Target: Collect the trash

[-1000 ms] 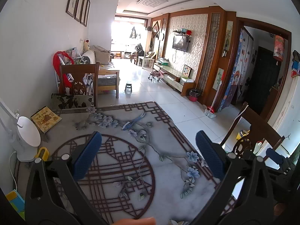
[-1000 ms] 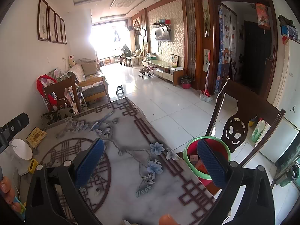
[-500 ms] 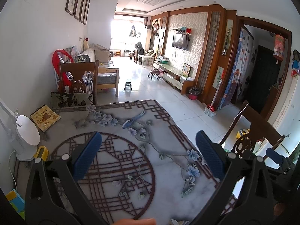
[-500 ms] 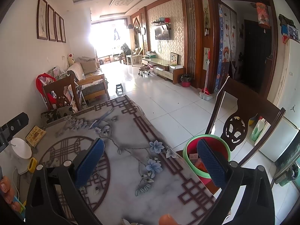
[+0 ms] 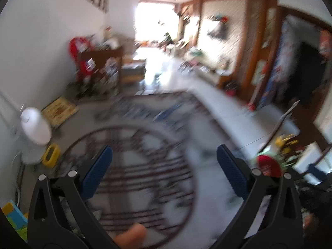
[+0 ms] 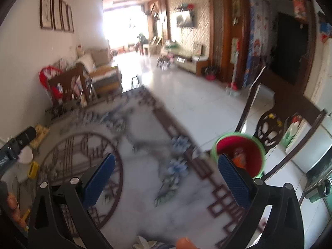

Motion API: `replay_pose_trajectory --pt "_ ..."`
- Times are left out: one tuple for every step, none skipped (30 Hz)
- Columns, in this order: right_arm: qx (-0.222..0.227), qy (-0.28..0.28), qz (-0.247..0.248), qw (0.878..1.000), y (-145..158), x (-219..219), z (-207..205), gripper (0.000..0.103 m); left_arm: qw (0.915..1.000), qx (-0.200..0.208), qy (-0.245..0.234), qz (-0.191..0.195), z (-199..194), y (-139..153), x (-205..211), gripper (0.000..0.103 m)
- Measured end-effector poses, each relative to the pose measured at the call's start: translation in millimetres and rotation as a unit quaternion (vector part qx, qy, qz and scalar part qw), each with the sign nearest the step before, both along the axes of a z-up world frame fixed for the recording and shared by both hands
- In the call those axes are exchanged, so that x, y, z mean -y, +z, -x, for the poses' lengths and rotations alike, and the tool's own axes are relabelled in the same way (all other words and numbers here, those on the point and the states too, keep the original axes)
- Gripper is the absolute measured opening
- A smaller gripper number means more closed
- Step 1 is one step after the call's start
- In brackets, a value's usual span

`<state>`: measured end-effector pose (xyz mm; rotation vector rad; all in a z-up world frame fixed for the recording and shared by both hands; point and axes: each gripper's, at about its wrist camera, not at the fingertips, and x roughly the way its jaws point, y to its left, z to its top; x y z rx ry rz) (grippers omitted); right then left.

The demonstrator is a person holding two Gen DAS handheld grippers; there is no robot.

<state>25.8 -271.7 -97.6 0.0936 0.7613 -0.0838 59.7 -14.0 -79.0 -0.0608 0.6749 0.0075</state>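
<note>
A red bin with a green rim (image 6: 238, 153) stands on the floor past the table's right edge, with orange scraps inside; the left wrist view catches it blurred as the bin (image 5: 267, 164). My left gripper (image 5: 164, 170) hangs open over the patterned table (image 5: 145, 145), nothing between its blue pads. My right gripper (image 6: 166, 176) is open too, above the table (image 6: 149, 186), its right pad in front of the bin. No loose trash shows on the tabletop. Both views are blurred by motion.
At the table's left edge are a white lamp (image 5: 35, 126), a yellow item (image 5: 50, 154) and a booklet (image 5: 60, 109). A dark wooden chair (image 6: 276, 124) stands behind the bin, another chair (image 6: 68, 87) at the far end. White tiled floor (image 6: 197, 103) lies to the right.
Both cameras have swung and now blur; the views have tilted and the bin sits closer and more central by the right gripper's right pad. Both grippers stay open.
</note>
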Motion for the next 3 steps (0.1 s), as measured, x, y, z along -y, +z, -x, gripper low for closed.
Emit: replay_pose_trajectory --pt "-0.01 0.007 0.003 1.0 -12 -5 -8 0.096 0.9997 -0.016 0.017 -0.008 -4 -15 -8 0.098" --pt "-0.023 0.017 0.009 1.0 -29 -11 -17 0.096 0.9984 -0.035 0.041 -0.014 -10 -36 -22 0.098" --pt "-0.03 0.023 0.013 0.999 -39 -14 -23 0.096 0.9961 -0.057 0.066 -0.014 -15 -58 -38 0.098"
